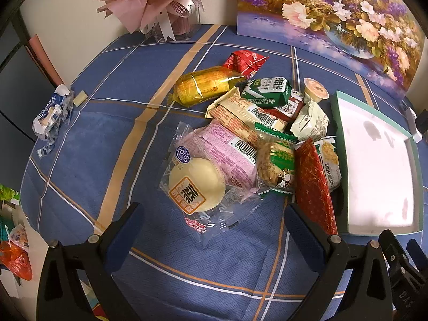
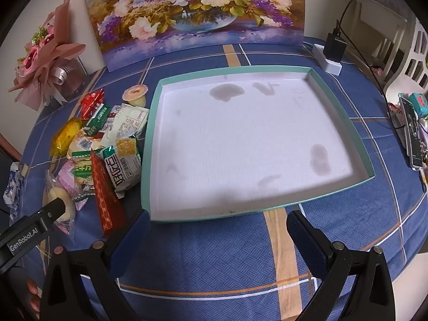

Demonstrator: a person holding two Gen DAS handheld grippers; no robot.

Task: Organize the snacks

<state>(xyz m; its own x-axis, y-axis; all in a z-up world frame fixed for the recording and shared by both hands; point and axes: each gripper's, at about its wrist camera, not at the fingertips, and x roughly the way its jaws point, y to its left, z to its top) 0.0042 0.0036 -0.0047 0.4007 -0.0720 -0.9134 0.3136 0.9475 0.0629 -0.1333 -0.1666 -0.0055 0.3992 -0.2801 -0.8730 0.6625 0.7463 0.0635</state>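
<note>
A pile of wrapped snacks (image 1: 256, 123) lies on the blue checked tablecloth, left of a shallow teal-rimmed white box (image 2: 345, 123). Nearest my left gripper (image 1: 214, 214) is a clear pack with a pale round bun (image 1: 195, 187); the gripper is open and empty, just short of the pack. A long red packet (image 1: 315, 187) and a yellow roll (image 1: 206, 85) lie in the pile. My right gripper (image 2: 216, 222) is open and empty at the box's near edge. The box (image 1: 339, 123) holds nothing. The pile also shows in the right wrist view (image 2: 107, 139).
A flower painting (image 2: 198, 13) leans against the wall behind the box. A pink bouquet (image 1: 160, 2) stands at the back left. A crumpled blue-white wrapper (image 1: 53, 112) lies at the left edge. A power strip with charger (image 2: 331, 53) and a phone (image 2: 412, 133) sit right.
</note>
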